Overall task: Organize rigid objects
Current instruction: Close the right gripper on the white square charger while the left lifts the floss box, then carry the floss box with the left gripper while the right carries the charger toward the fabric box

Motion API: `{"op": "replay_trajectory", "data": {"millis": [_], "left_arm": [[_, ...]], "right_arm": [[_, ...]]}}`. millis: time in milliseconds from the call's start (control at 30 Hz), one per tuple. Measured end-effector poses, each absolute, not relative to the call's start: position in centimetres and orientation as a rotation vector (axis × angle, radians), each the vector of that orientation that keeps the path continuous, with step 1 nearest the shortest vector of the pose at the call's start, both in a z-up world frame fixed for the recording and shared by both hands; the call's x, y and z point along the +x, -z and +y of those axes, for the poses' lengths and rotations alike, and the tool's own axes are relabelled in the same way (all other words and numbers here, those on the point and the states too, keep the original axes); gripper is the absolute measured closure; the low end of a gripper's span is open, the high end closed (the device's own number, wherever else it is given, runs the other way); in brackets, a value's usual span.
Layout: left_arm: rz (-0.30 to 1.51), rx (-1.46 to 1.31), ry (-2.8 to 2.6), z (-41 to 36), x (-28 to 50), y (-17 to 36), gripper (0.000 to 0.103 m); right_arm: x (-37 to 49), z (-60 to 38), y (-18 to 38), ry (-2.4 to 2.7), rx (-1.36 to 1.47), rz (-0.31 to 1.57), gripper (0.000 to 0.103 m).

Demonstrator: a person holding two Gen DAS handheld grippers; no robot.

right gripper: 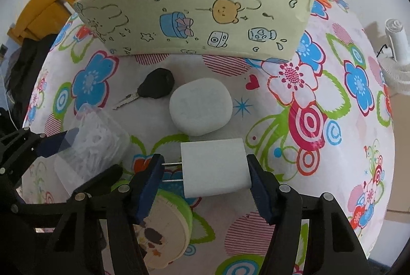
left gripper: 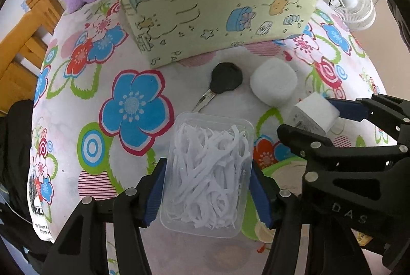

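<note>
Both wrist views look forward, close over the table, sharing the fabric box

Flowered counter in a pale-walled room

The counter's floral cloth fills the scene; wooden chair at left, white fan at right.

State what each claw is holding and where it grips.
Left claw grips the clear floss-pick box across its long sides. Right claw grips the white charger: prong end and opposite end.

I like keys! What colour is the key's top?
Black, on the key; the right wrist view shows it best.
</note>
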State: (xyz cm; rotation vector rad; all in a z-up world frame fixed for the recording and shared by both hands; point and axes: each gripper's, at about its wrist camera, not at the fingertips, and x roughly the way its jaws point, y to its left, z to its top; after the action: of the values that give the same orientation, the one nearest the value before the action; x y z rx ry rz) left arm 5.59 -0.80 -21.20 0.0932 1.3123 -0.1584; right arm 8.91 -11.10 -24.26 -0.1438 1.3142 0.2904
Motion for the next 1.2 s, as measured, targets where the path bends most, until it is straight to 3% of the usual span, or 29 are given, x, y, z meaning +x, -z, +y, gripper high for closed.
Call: {"op": "replay_trajectory", "data": {"millis": [1200], "left_arm": [[1.177, 0.118, 0.151, -2.2, 6.4, 11.7, 0.041]], "right_arm": [[8.3, -13.0, 13.3, -0.219, -0.11, 1.145, 0.036]]}}
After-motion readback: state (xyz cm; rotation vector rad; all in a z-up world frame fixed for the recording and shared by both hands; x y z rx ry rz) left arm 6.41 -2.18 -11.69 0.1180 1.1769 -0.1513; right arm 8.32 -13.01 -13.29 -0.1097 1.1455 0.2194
